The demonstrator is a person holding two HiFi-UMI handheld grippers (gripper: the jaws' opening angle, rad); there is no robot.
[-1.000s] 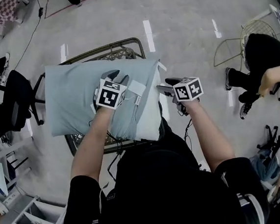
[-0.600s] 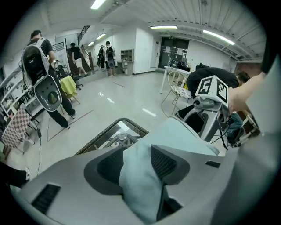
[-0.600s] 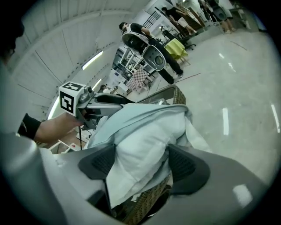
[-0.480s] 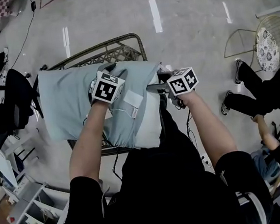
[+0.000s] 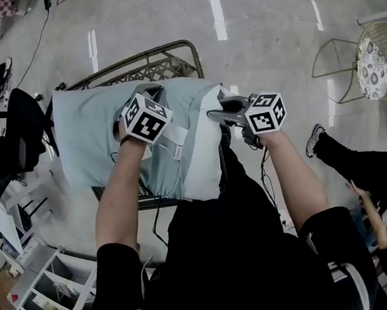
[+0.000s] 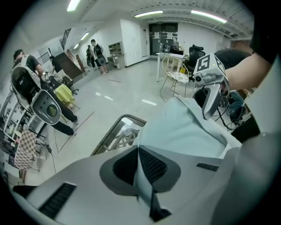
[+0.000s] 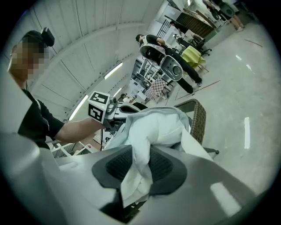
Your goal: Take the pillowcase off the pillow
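Left gripper: clenched on pillowcase
Right gripper: just closing on white pillow corner, chair right edge
Progress: nearly all still to strip

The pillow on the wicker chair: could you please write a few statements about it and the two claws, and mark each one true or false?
1. The left claw is clamped on light blue pillowcase fabric. True; its jaws have just closed.
2. The right claw is open and empty. False: its jaws have just been closing and now pinch white fabric at the pillow's uncovered end.
3. The pillow lies on a table. False: it rests on a wicker chair.
4. The pillowcase covers most of the pillow. True.
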